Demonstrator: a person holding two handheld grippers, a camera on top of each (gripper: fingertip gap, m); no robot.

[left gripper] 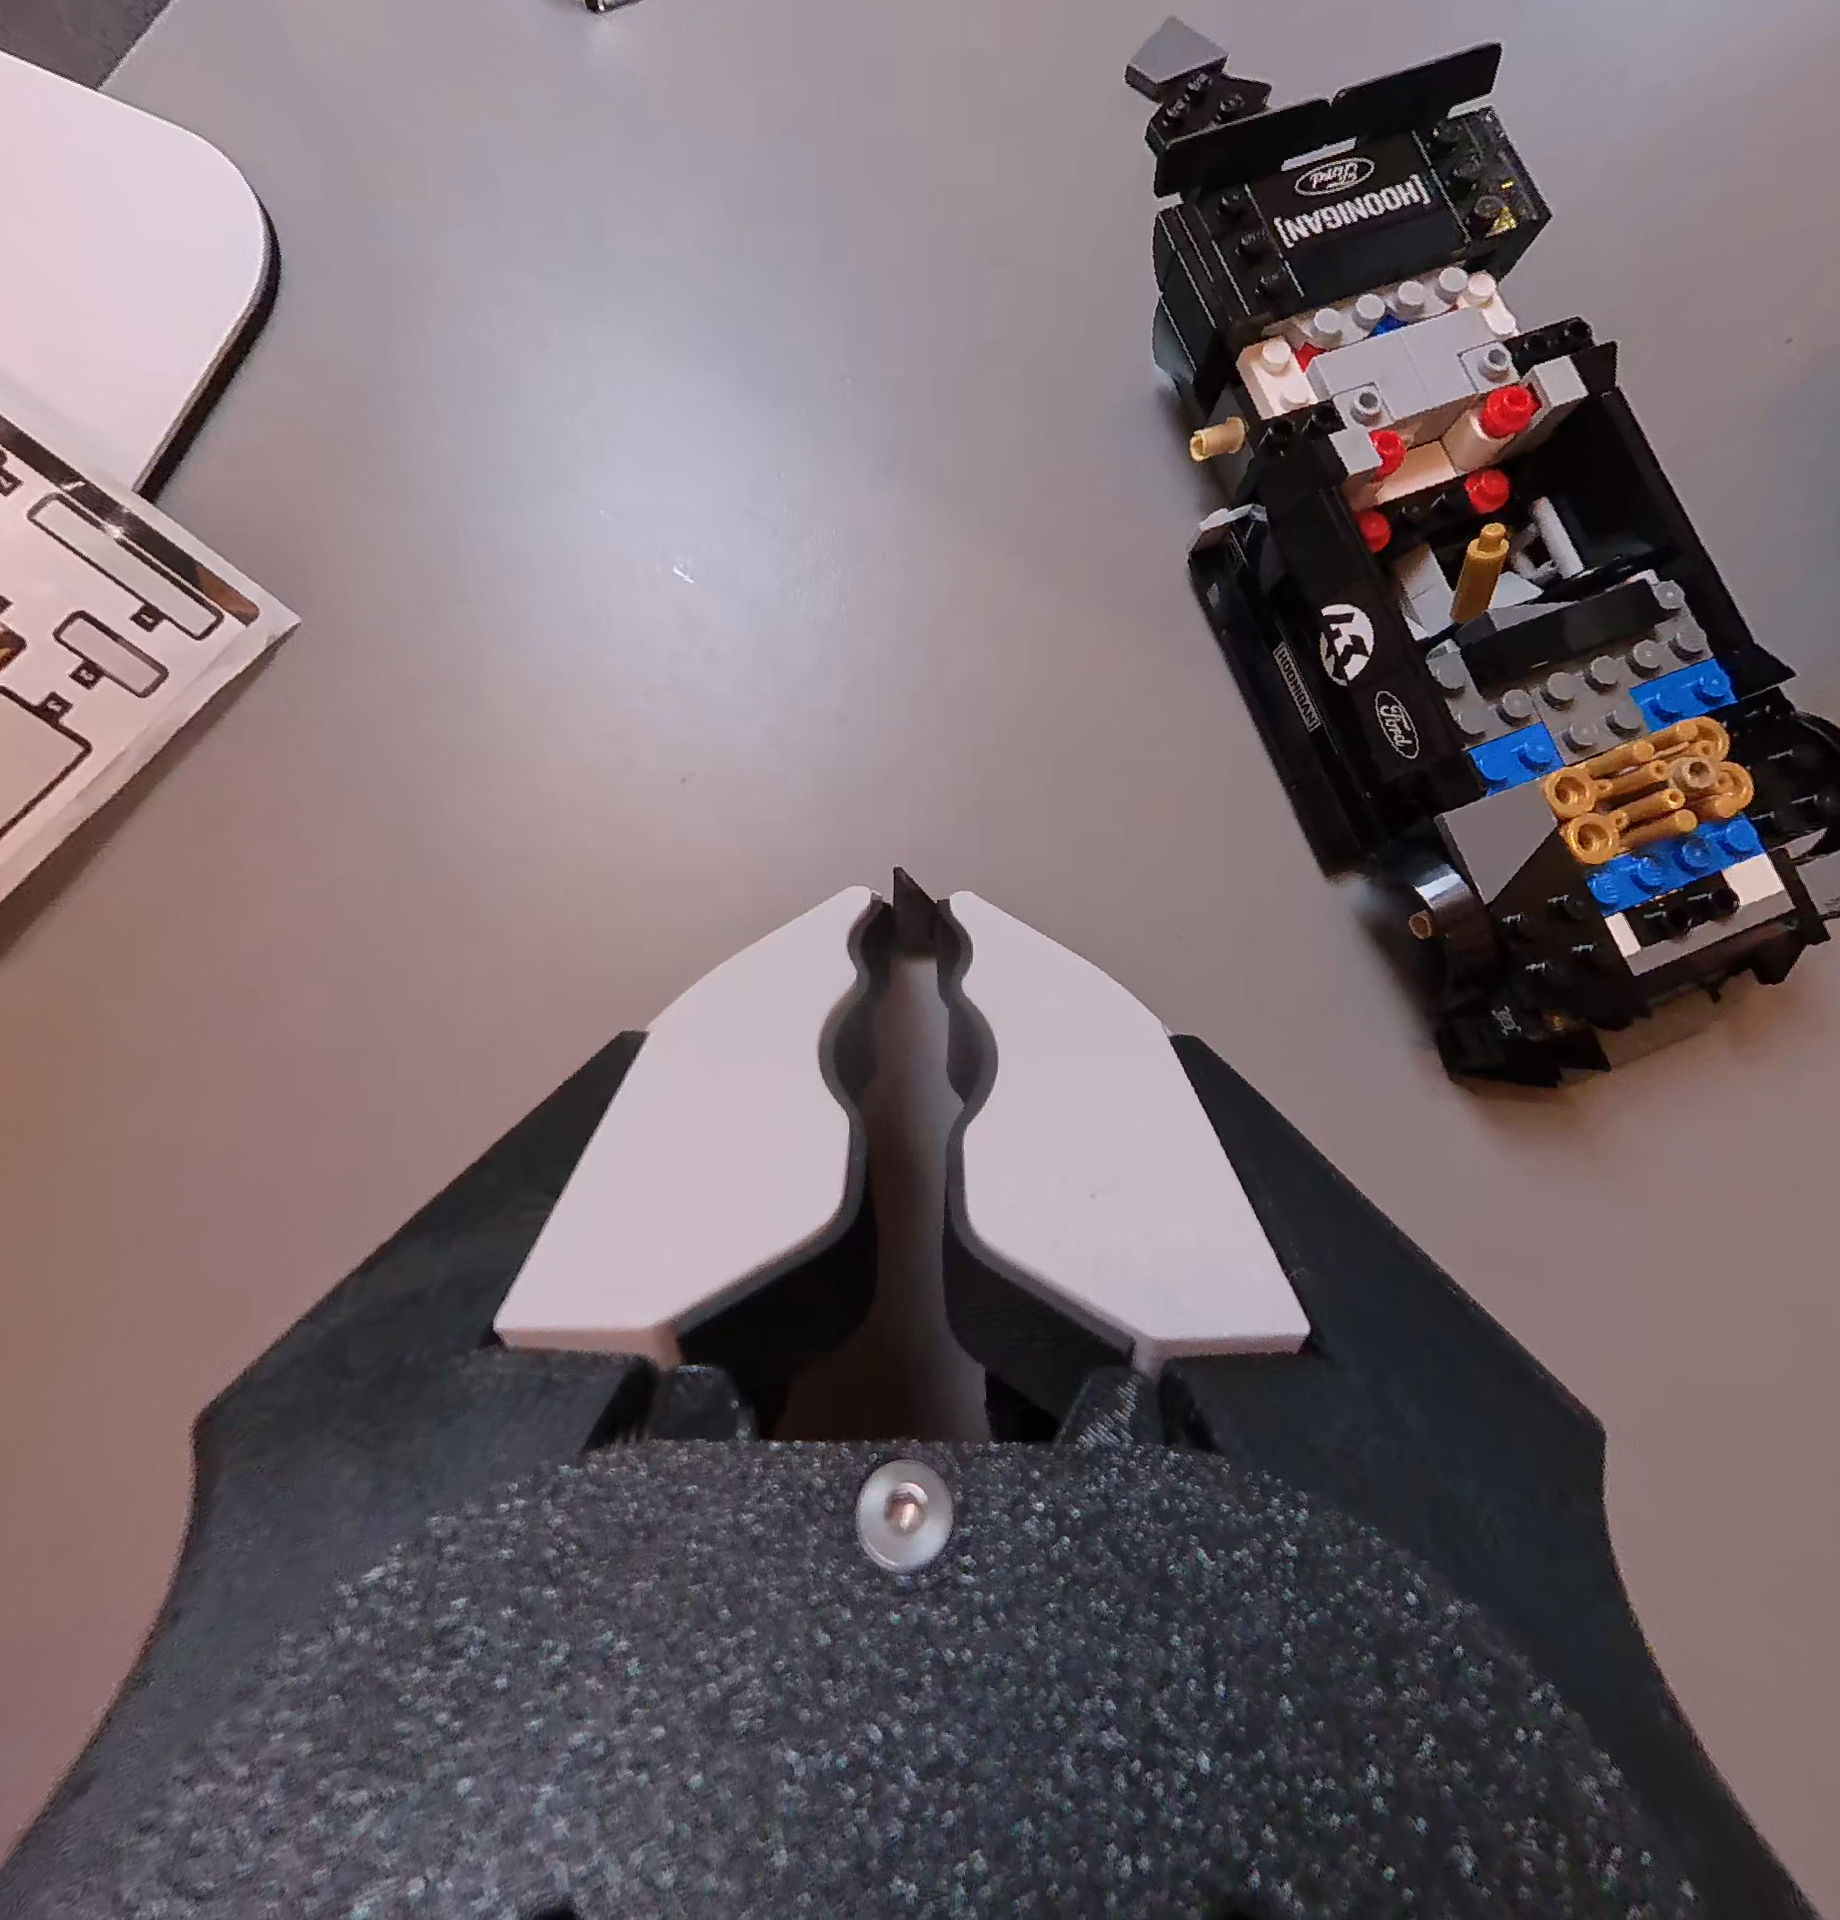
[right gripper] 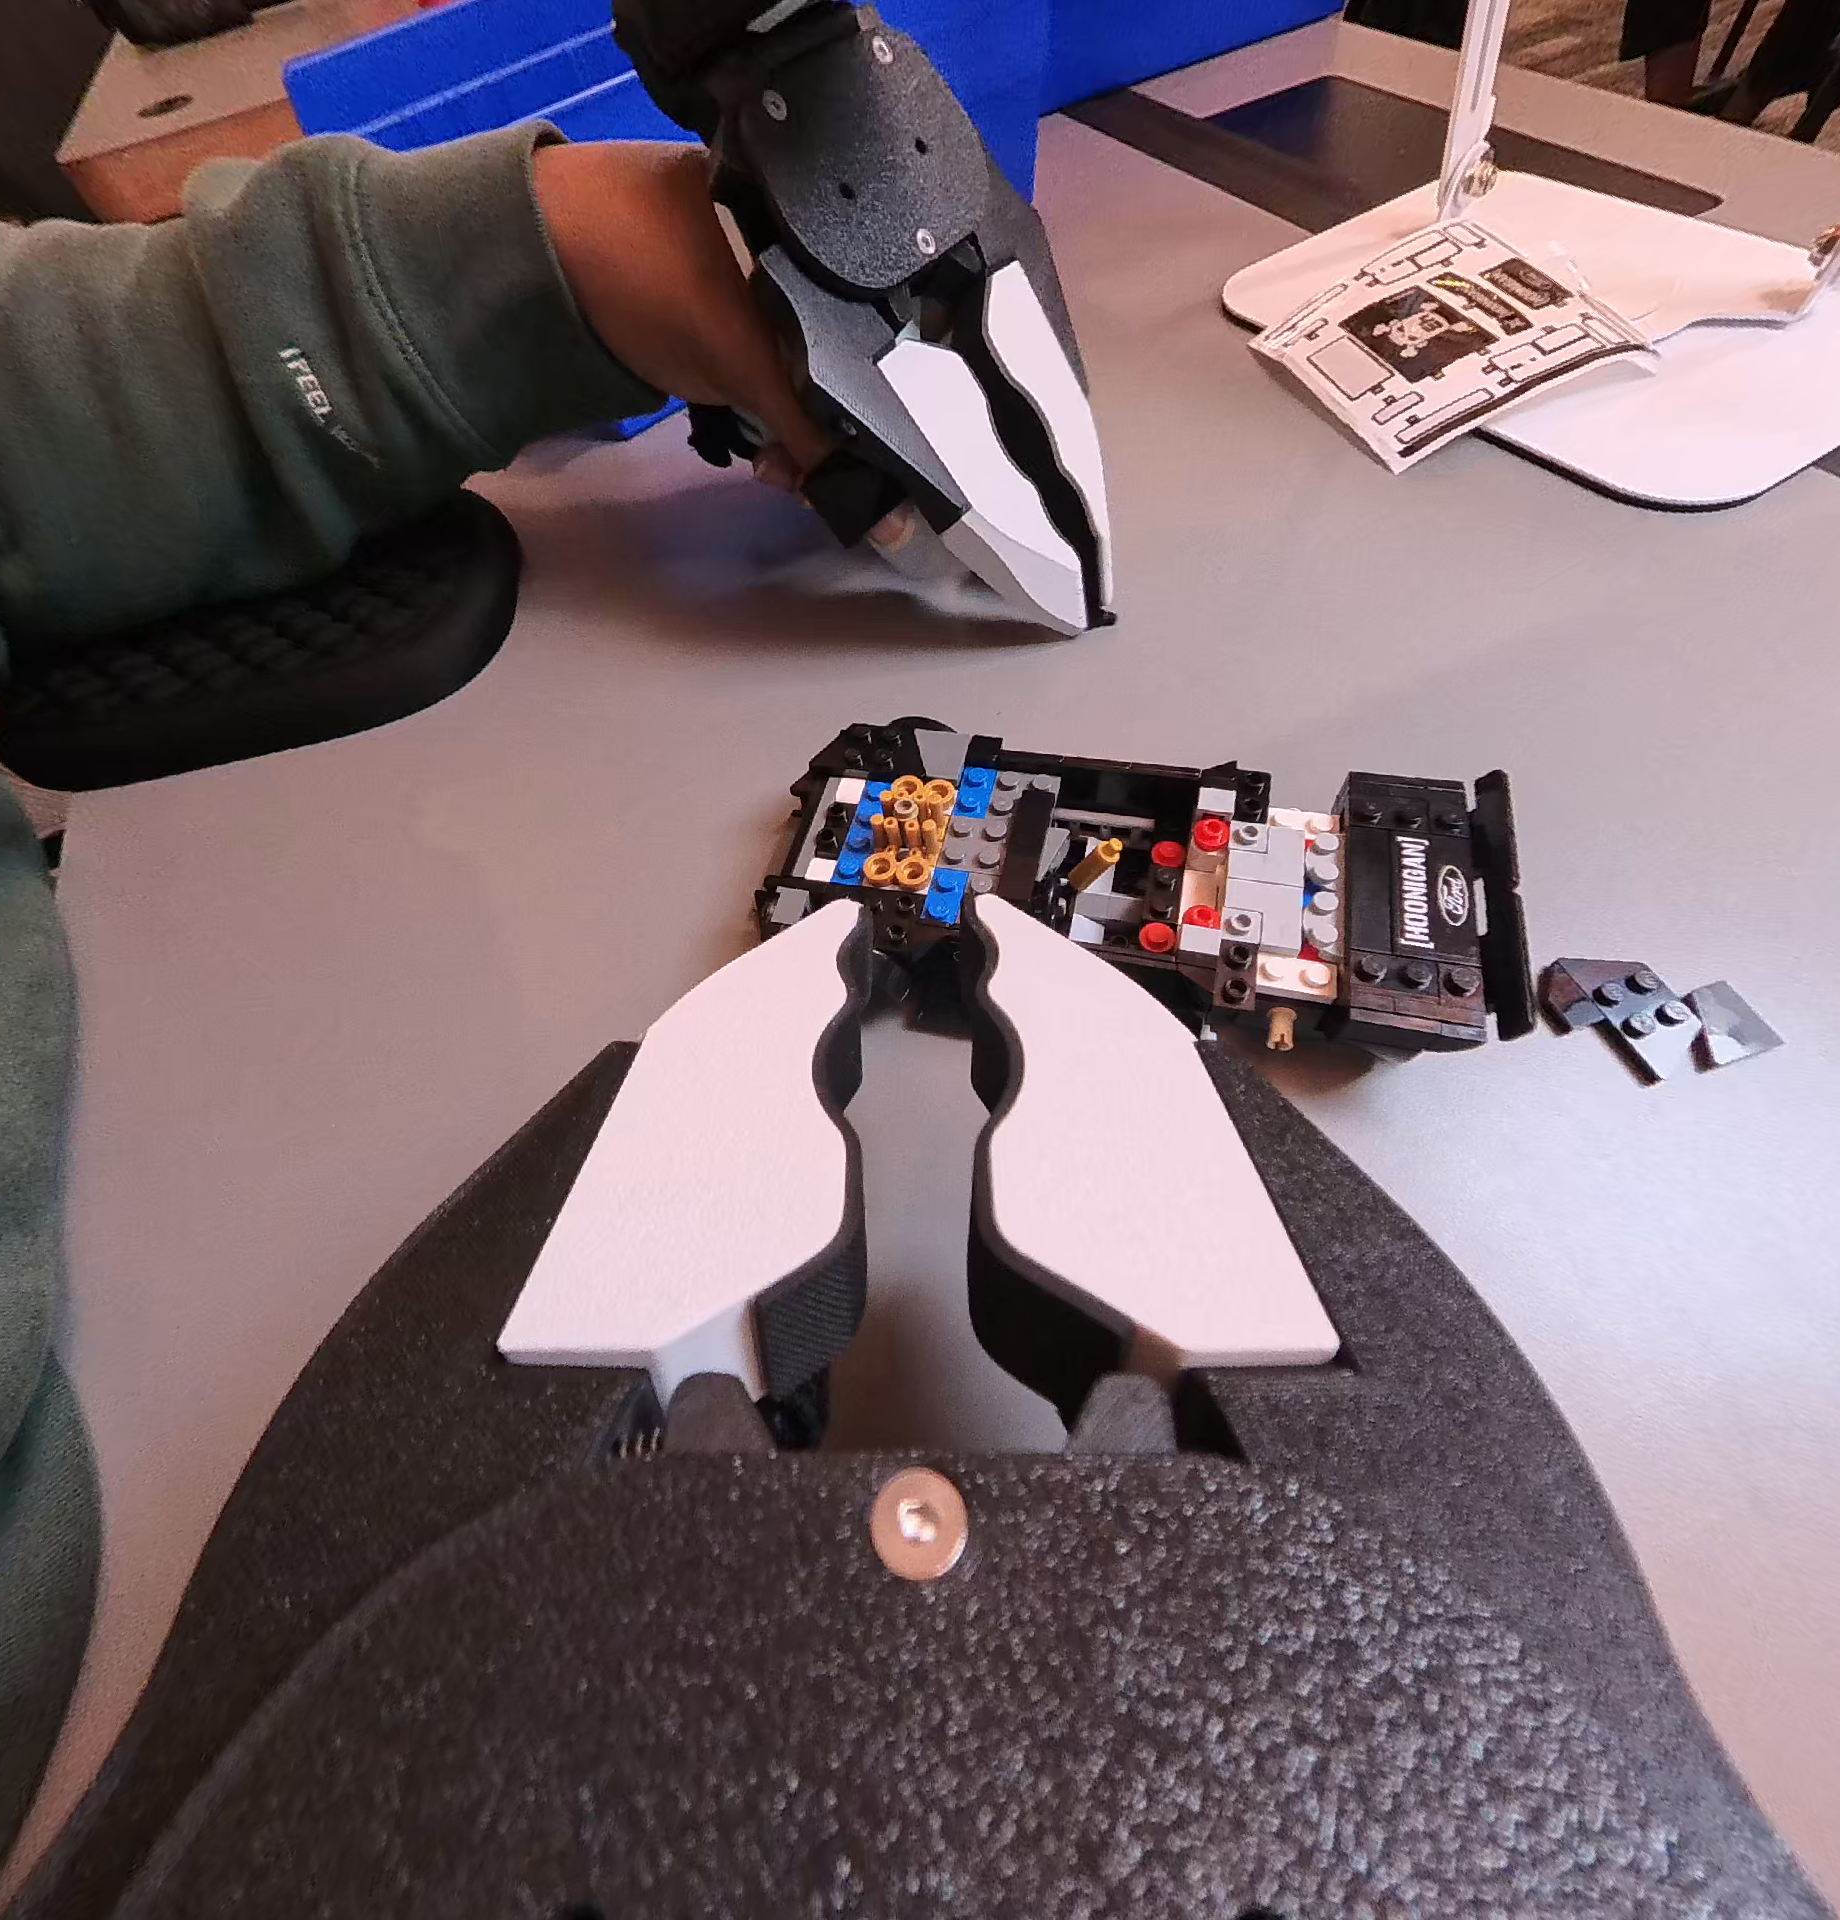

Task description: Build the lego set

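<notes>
A part-built black lego car [left gripper: 1498, 623] with blue, grey, red and gold pieces lies on the grey table at the right; it also shows in the right wrist view [right gripper: 1155, 883]. My left gripper [left gripper: 911, 914] is shut on a small black lego piece [left gripper: 911, 925], tips down at the table, left of the car. In the right wrist view the left gripper [right gripper: 1098, 618] is behind the car. My right gripper [right gripper: 916, 930] is closed on the car's near side by the gold engine part [right gripper: 911, 831].
Loose dark wedge pieces [right gripper: 1654, 1013] lie by the car's rear end, and show in the left wrist view [left gripper: 1191, 83]. A sticker sheet [right gripper: 1446, 343] rests on a white stand base [right gripper: 1674, 416]. A blue bin [right gripper: 583, 73] and a sleeved arm [right gripper: 220, 364] are at the back left. Across from one pair of fingers to the other is roughly 15 centimeters.
</notes>
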